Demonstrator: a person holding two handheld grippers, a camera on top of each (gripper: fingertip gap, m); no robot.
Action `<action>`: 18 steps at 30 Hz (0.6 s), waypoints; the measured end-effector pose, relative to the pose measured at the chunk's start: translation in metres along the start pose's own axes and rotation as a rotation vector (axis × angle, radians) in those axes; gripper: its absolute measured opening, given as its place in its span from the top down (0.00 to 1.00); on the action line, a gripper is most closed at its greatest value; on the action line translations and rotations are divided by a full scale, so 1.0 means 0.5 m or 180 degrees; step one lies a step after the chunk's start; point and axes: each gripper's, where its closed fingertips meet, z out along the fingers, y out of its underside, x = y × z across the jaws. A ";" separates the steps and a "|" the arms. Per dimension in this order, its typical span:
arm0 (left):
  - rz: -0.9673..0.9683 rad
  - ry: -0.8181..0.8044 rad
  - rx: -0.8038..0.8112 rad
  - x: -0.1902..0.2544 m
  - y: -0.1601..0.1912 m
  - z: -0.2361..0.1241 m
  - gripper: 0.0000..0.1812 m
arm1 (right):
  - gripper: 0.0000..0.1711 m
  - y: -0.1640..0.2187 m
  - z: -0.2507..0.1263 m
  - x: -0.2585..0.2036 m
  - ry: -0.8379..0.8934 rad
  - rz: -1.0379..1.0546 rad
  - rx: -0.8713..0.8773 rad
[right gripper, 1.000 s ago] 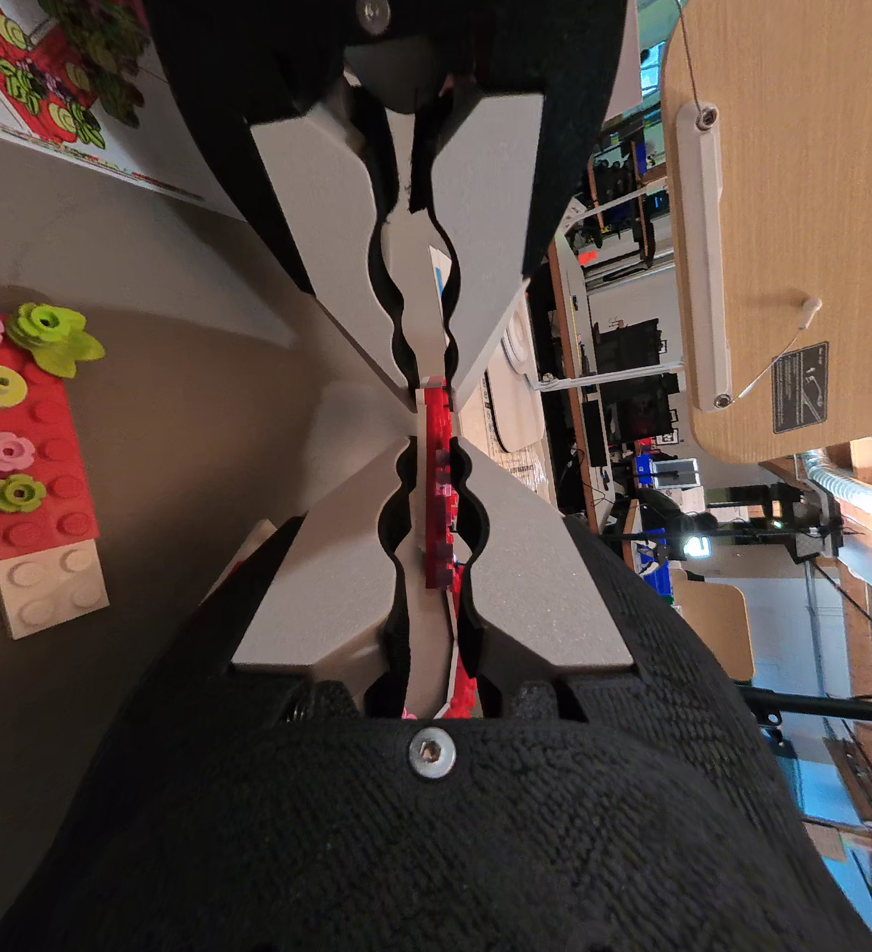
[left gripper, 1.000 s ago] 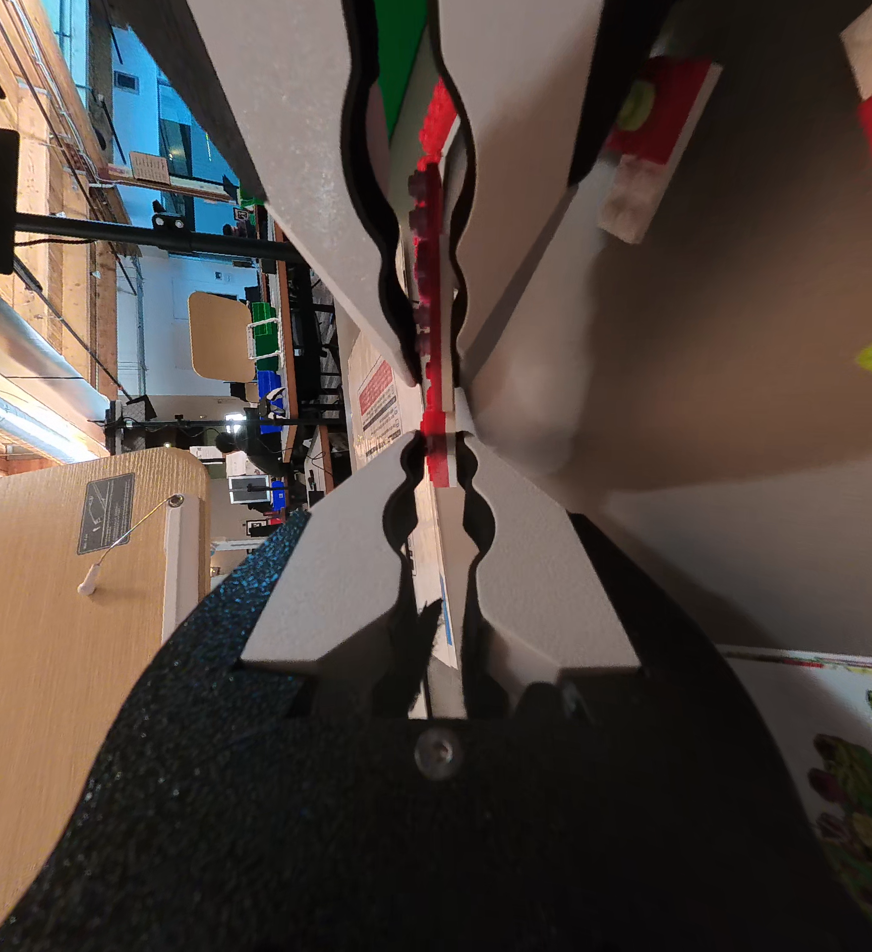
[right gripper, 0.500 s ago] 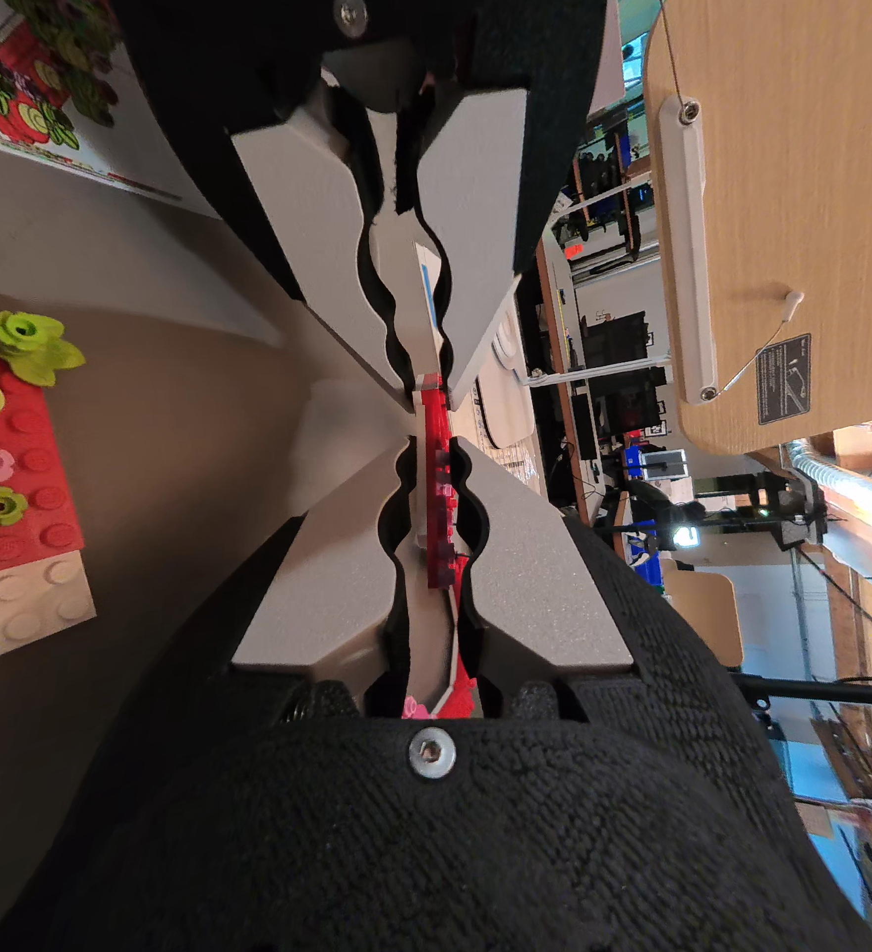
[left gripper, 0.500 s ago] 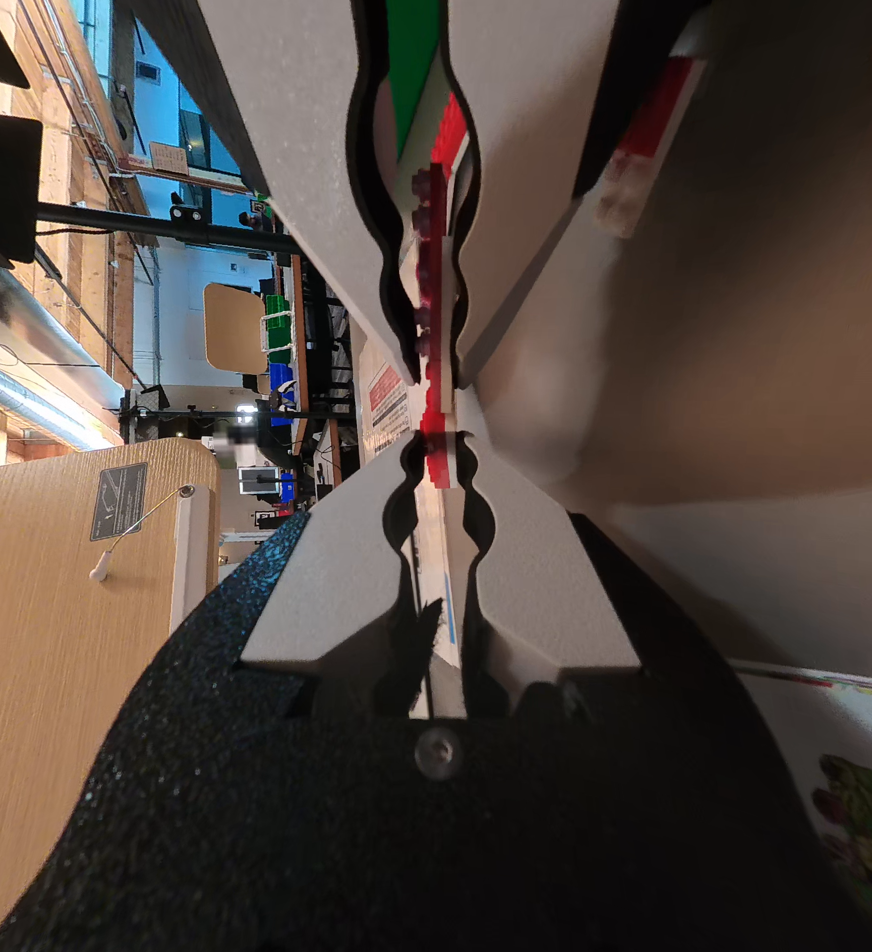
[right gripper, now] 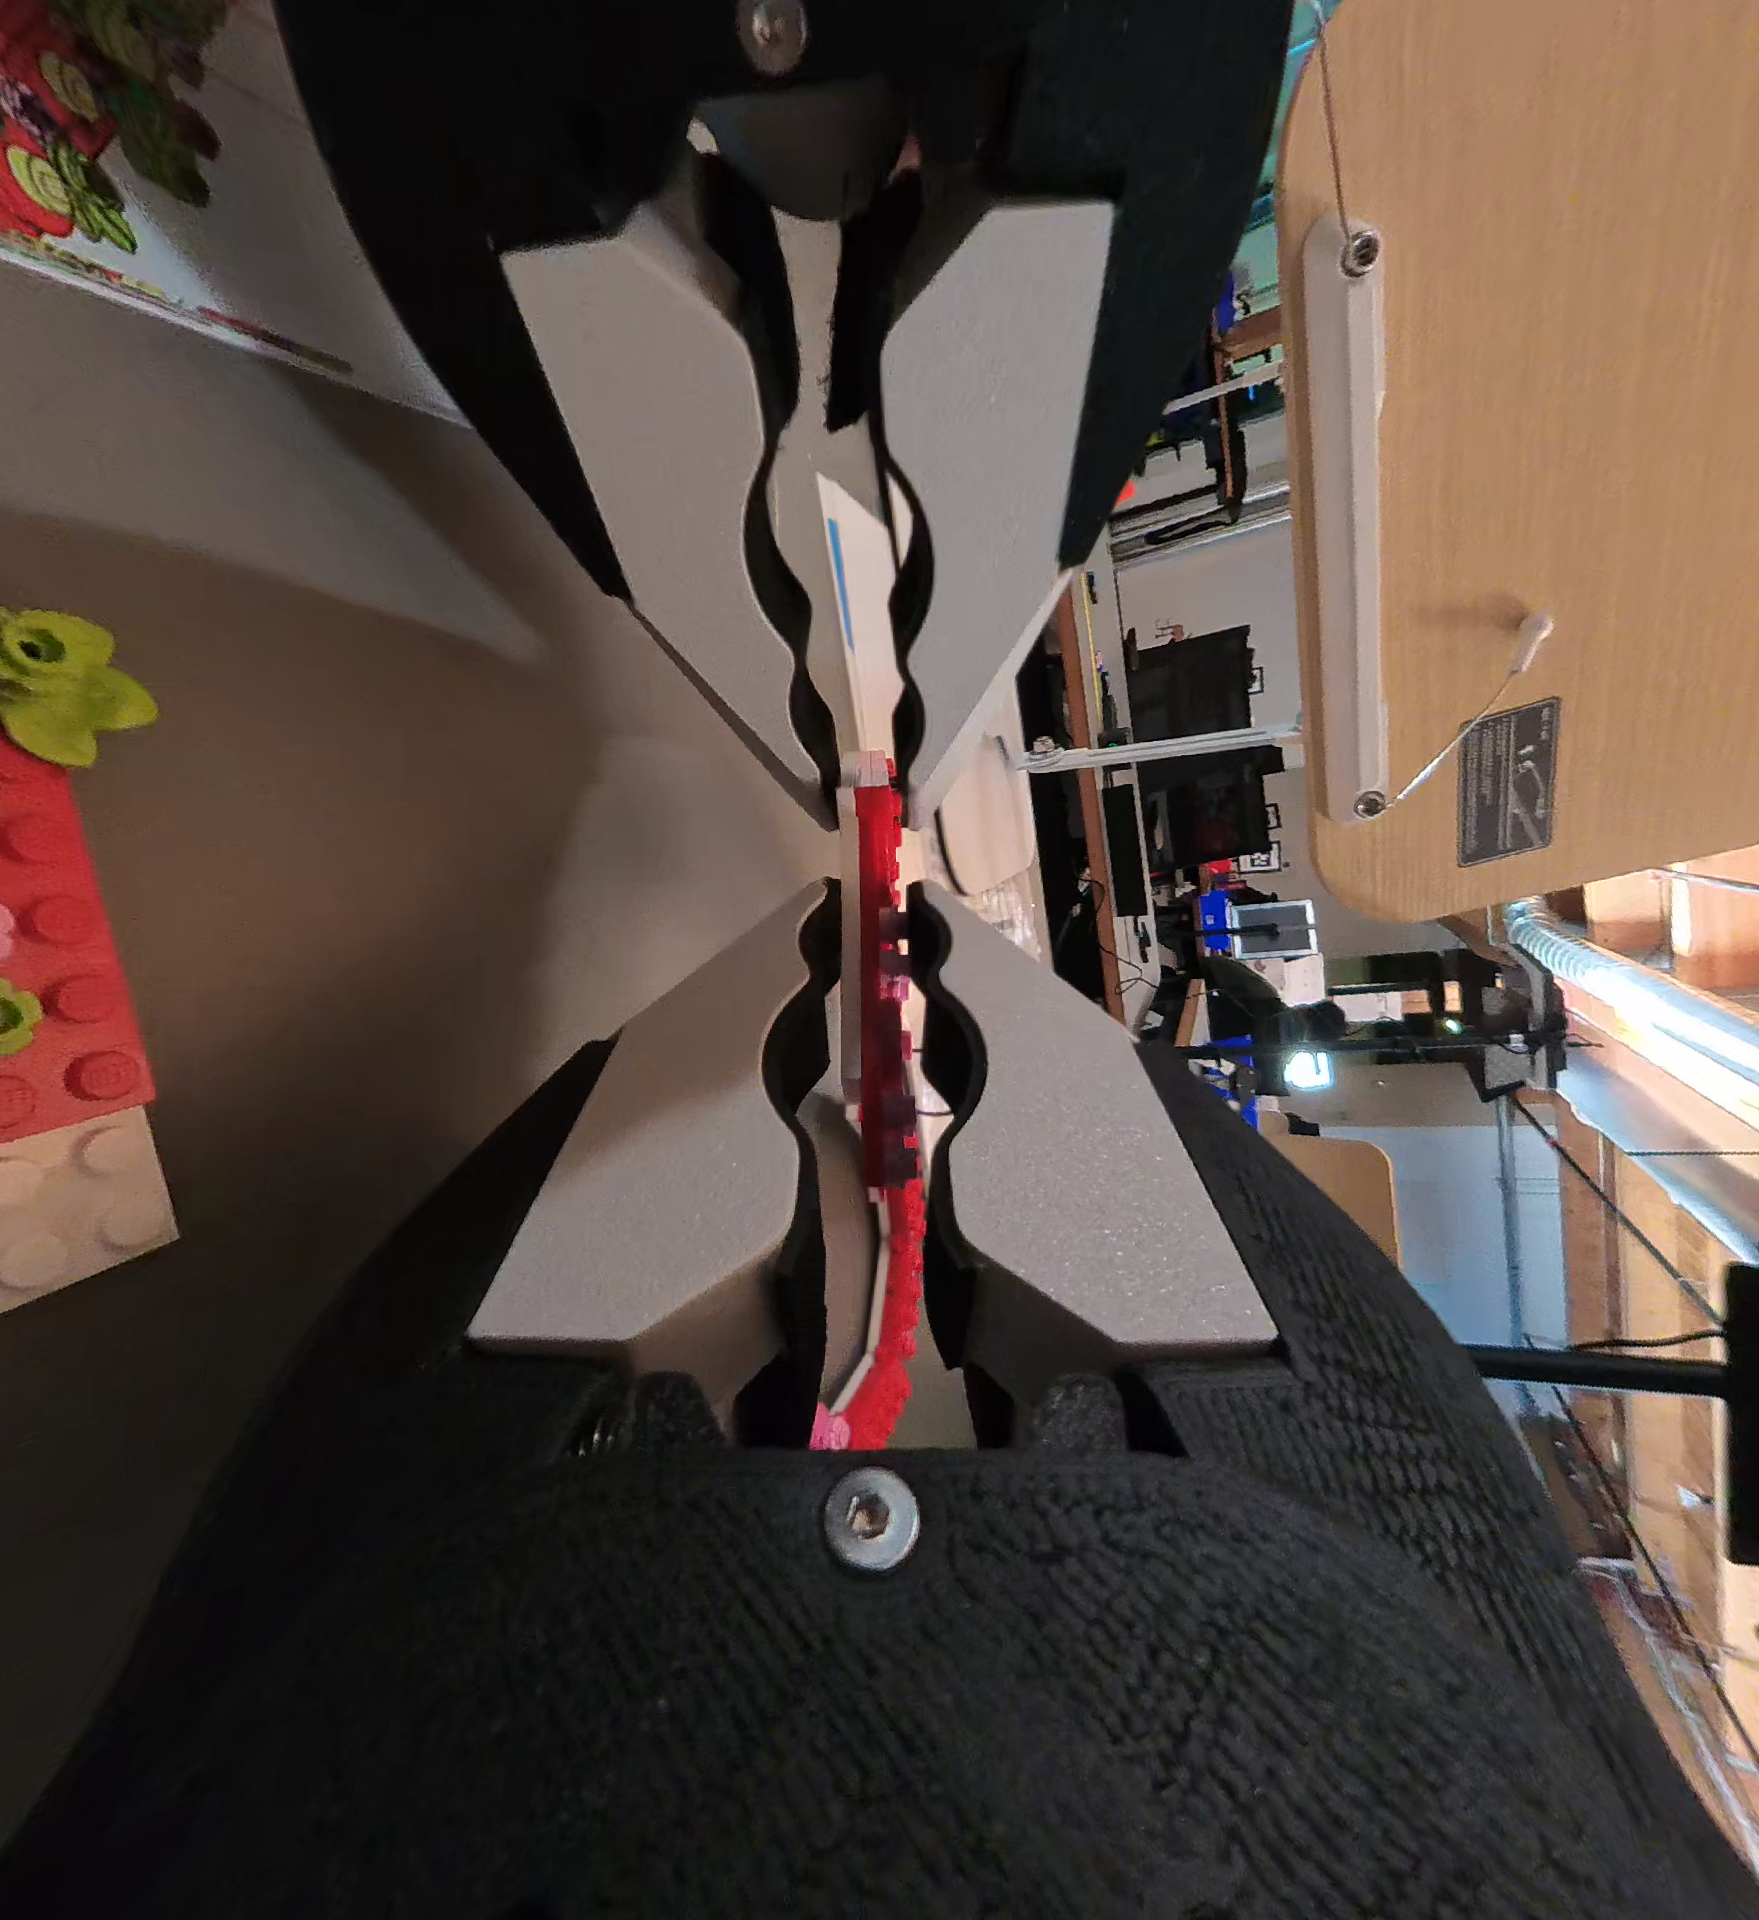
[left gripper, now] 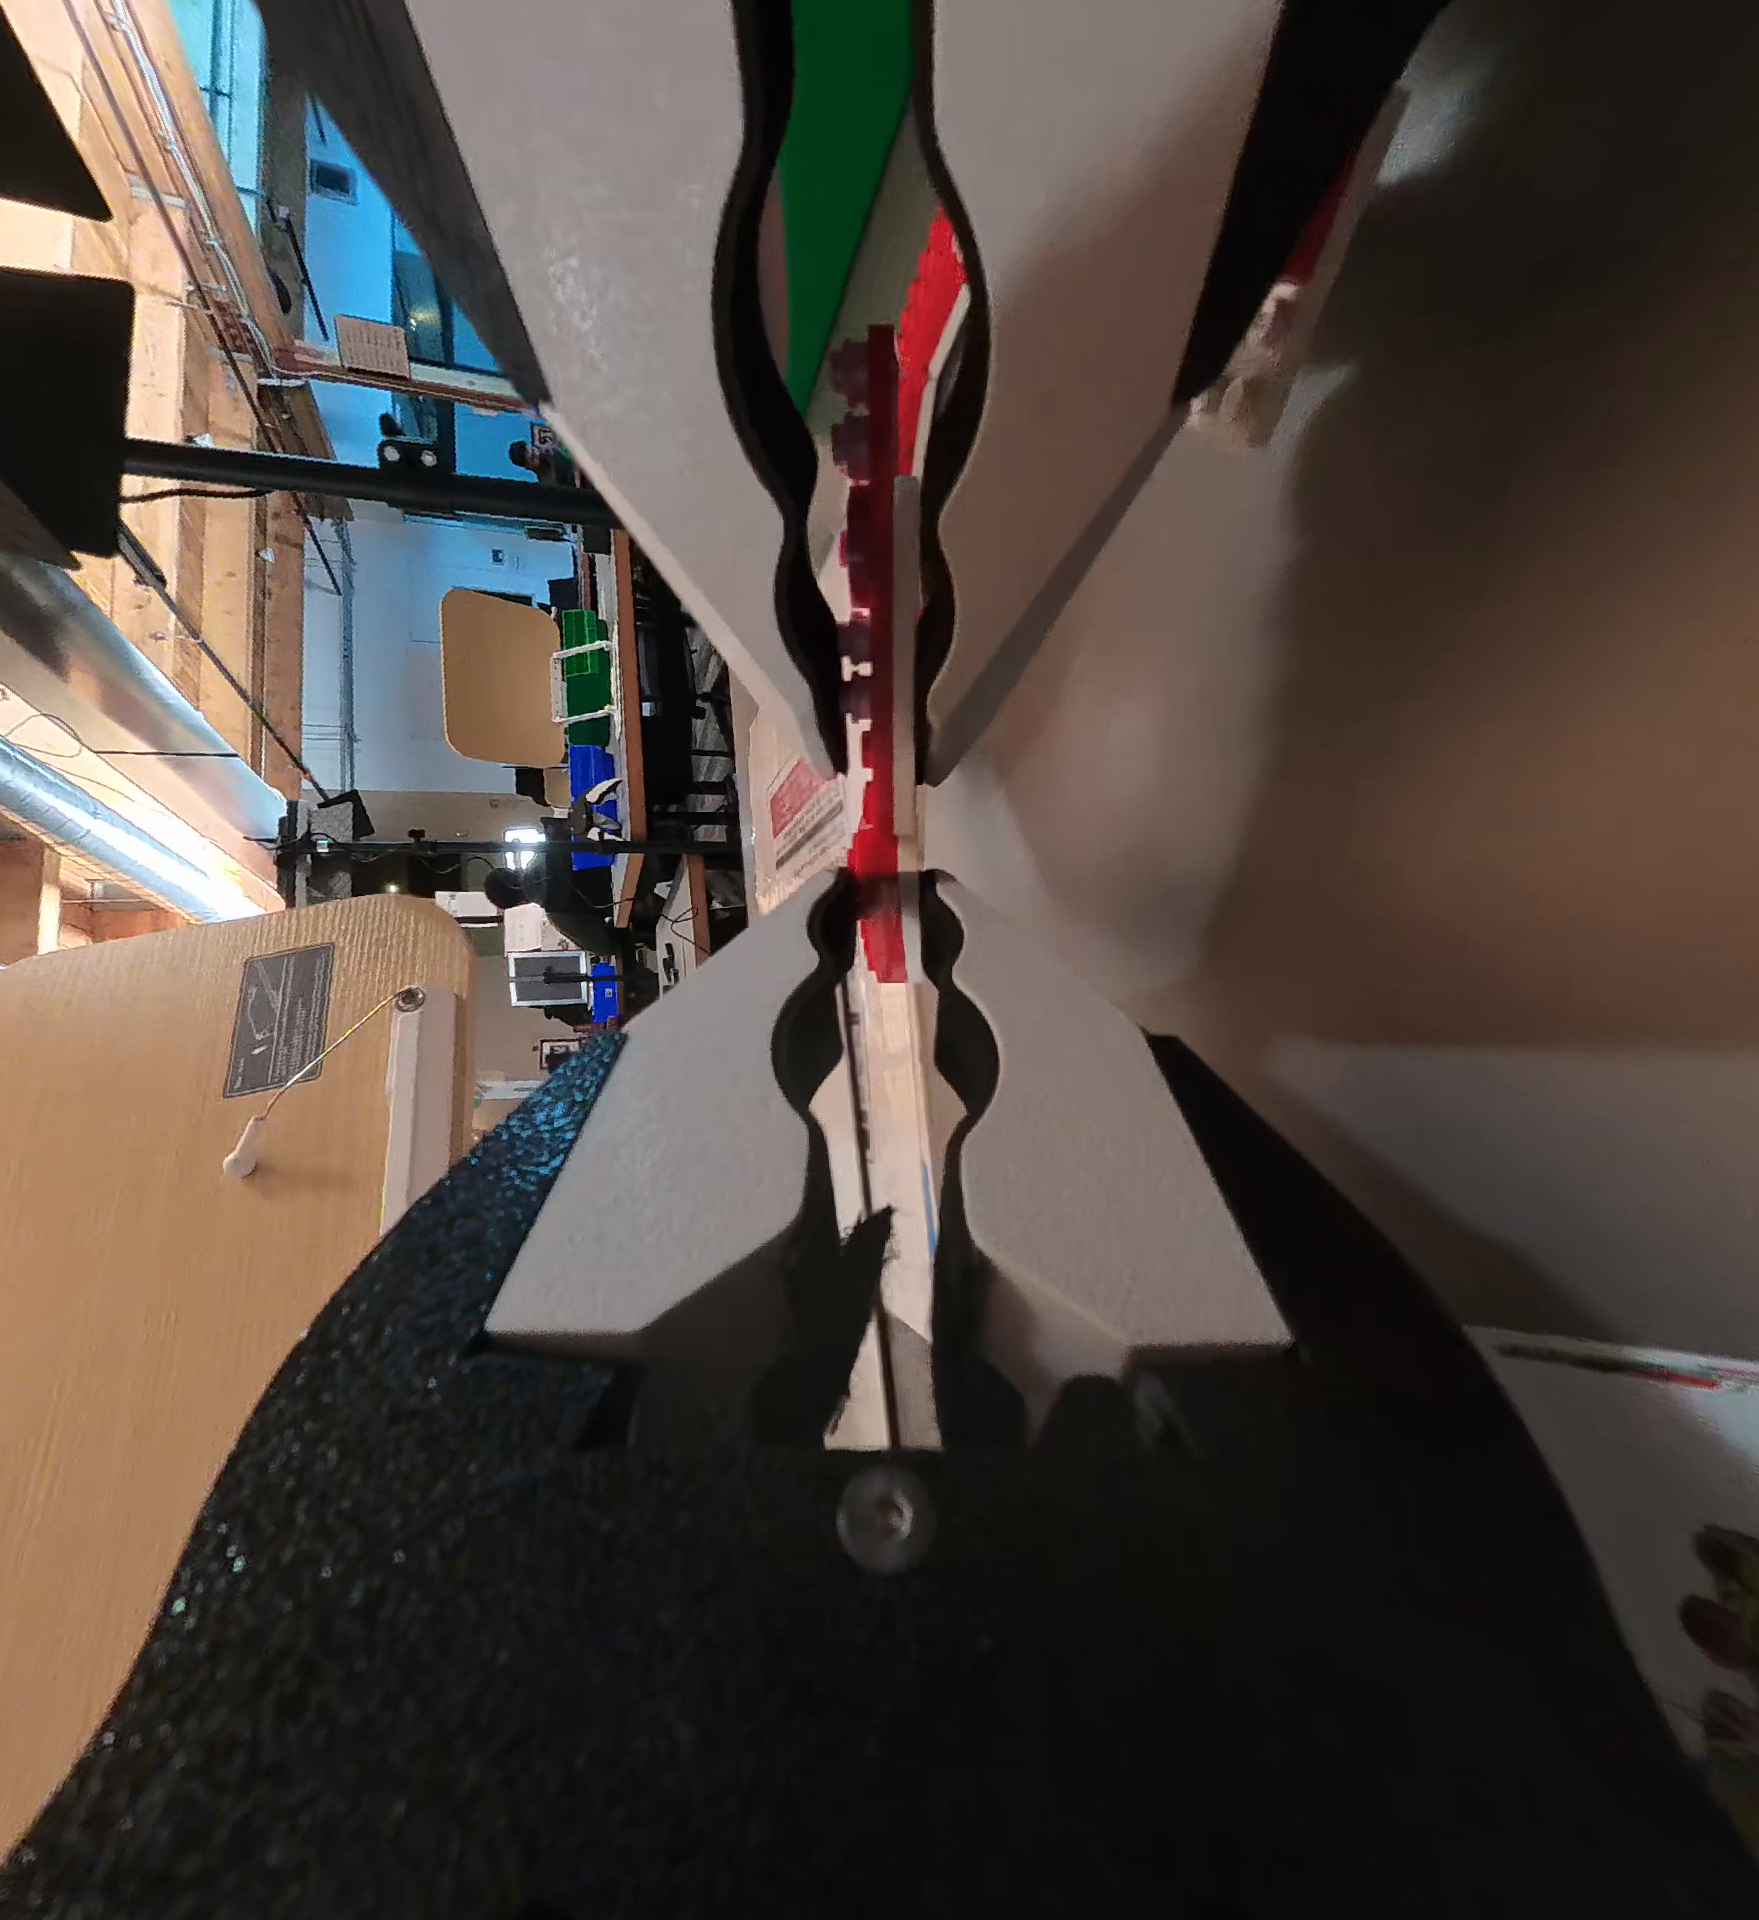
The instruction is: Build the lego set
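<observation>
In my left wrist view, the left tongs [left gripper: 880, 883] are clamped on one end of the thin red lego plate assembly [left gripper: 880, 831], held edge-on; the right tongs [left gripper: 875, 769] meet them tip to tip, leaving almost no gap. The grey table [left gripper: 1477, 727] lies to the right. In my right wrist view, the right tongs [right gripper: 870, 894] grip the same assembly, and a red-and-white flowered brick strip [right gripper: 23, 987] lies well apart on open table, near the frame's left edge.

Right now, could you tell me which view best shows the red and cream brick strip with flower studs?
The right wrist view: the red and cream brick strip lies unobstructed. The left wrist view shows only a blurred end.
</observation>
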 end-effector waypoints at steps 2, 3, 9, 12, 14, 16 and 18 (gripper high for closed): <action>0.0005 0.0012 -0.0022 0.005 0.001 0.001 0.95 | 0.94 0.002 0.001 -0.004 -0.0055 0.0062 0.0010; 0.0009 0.0001 -0.0022 0.005 0.001 0.001 0.95 | 0.94 0.002 0.002 -0.004 -0.0054 0.0080 0.0016; -0.0042 -0.0013 0.0011 0.000 0.001 -0.005 0.95 | 0.94 -0.005 0.000 0.000 -0.0015 0.0161 0.0041; 0.0010 0.0000 -0.0028 0.005 0.003 -0.003 0.95 | 0.94 -0.002 0.002 -0.004 -0.0047 0.0185 0.0027; 0.0021 -0.0036 0.0003 -0.003 0.002 -0.004 0.95 | 0.94 -0.004 0.001 0.002 0.0018 0.0148 0.0052; 0.0017 -0.0080 0.0007 -0.006 0.001 -0.005 0.95 | 0.94 -0.005 -0.001 0.005 0.0029 0.0174 0.0058; 0.0077 -0.0082 -0.0048 0.001 0.003 -0.003 0.95 | 0.94 -0.002 0.002 -0.001 -0.0050 0.0224 0.0053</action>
